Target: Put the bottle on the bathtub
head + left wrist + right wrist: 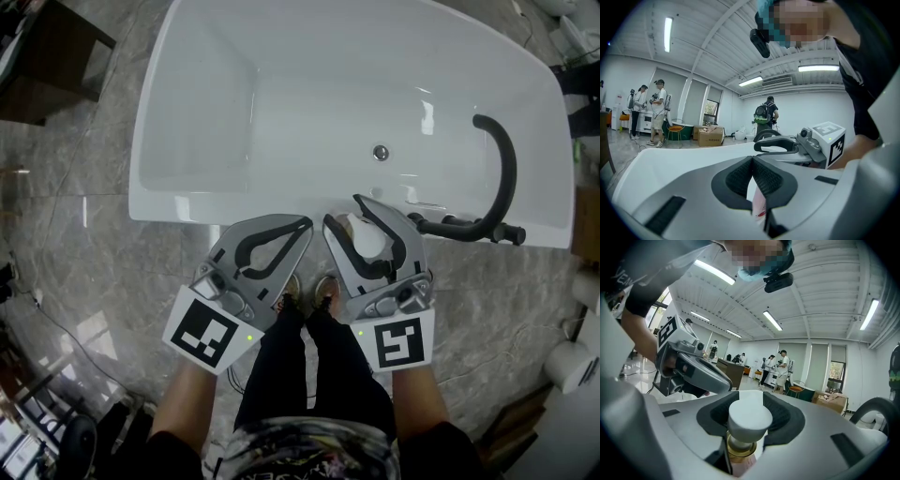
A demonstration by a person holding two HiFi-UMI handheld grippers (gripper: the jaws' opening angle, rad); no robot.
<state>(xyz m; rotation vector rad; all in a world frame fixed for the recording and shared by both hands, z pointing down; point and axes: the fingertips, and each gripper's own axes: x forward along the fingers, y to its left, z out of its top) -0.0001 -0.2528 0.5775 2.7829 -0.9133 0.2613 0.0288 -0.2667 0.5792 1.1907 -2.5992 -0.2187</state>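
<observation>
The right gripper (345, 211) is clenched round the bottle (367, 241), its jaws on either side of the neck under the white cap (750, 419); the bottle is upright at the near rim of the white bathtub (187, 204), left of the black tap (506, 178); whether its base rests on the rim I cannot tell; the left gripper (304, 225) is clamped tight, tips meeting, just beside the right one at the tub's near edge, by the grey stone floor (75, 187)
</observation>
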